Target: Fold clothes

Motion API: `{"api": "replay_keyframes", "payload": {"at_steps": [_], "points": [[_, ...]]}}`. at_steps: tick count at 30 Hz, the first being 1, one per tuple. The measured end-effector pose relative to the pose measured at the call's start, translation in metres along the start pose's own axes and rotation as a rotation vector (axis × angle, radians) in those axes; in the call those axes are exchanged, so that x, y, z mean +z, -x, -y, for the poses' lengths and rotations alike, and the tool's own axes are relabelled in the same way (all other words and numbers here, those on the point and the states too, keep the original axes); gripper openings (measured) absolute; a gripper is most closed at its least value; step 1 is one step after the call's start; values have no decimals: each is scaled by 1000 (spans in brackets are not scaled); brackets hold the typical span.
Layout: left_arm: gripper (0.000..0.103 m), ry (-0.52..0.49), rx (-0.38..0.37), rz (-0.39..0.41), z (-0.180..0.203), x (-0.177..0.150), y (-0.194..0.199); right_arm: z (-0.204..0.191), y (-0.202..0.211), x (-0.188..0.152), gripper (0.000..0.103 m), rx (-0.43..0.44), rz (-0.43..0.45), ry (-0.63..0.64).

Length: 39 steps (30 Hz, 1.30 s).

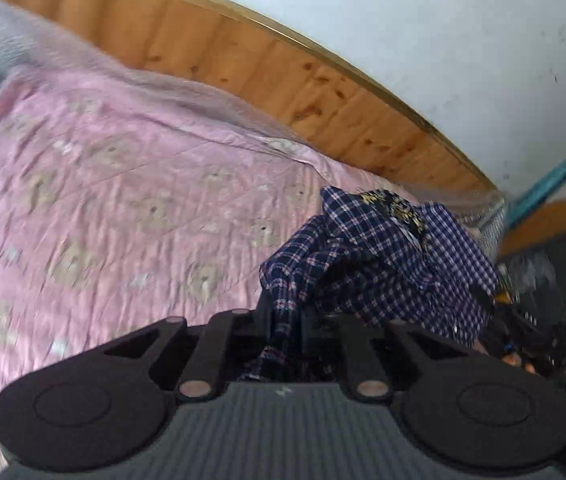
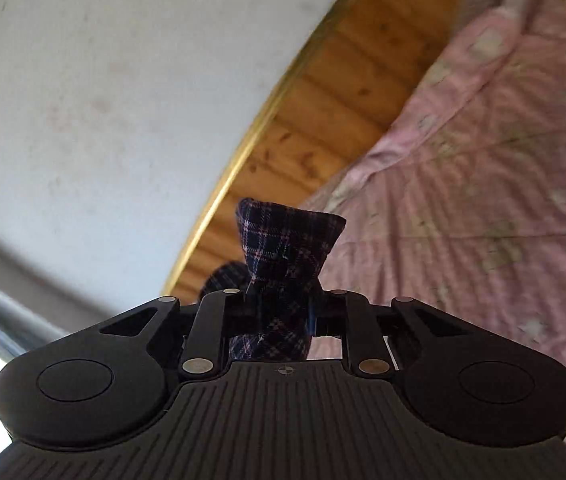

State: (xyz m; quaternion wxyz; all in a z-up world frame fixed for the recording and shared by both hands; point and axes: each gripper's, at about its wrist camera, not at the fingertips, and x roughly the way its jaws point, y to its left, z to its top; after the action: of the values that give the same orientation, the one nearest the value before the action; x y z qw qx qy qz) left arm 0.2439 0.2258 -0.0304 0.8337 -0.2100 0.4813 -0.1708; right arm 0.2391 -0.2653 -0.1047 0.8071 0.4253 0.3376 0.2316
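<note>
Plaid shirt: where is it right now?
Plaid shirt hangs bunched between both grippers, pinched in the left gripper and the right gripper, above the pink bedspread near the wooden headboard.

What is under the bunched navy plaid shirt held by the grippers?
The pink quilted bedspread lies below the navy plaid shirt, which both grippers clamp. Whatever lies directly beneath the bunch is hidden.

Both cameras ride low behind their own fingers, close over the bed. The left one looks across the pink bedspread [image 1: 115, 200] toward the wooden headboard [image 1: 267, 68], tilted. The right one is rolled hard sideways, facing the white wall [image 2: 115, 80]. They share bedspread, headboard and wall.
</note>
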Motion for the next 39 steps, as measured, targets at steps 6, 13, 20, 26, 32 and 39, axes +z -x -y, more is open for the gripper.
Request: {"api": "replay_keyframes", "payload": {"at_steps": [6,13,20,26,32,39], "points": [[31,6,153,-122,-47,72,-140,72,-16,-91,38,-482,27,-61],[47,-27,15,-60,-35,-8,-128,87,14,-92,57,-478,75,-81],[58,27,180,19,-80,-29,-130,71,10,-54,61,-588,131,125],[60,-61,135,28,-72,4,-155,80,-44,8,61,-541,-37,320],[44,-180,81,-23,-37,22,-194,80,-103,25,14,-520,-275,465],[0,-111,65,47,-50,32,-185,45,-91,27,2,-438,-145,595]]}}
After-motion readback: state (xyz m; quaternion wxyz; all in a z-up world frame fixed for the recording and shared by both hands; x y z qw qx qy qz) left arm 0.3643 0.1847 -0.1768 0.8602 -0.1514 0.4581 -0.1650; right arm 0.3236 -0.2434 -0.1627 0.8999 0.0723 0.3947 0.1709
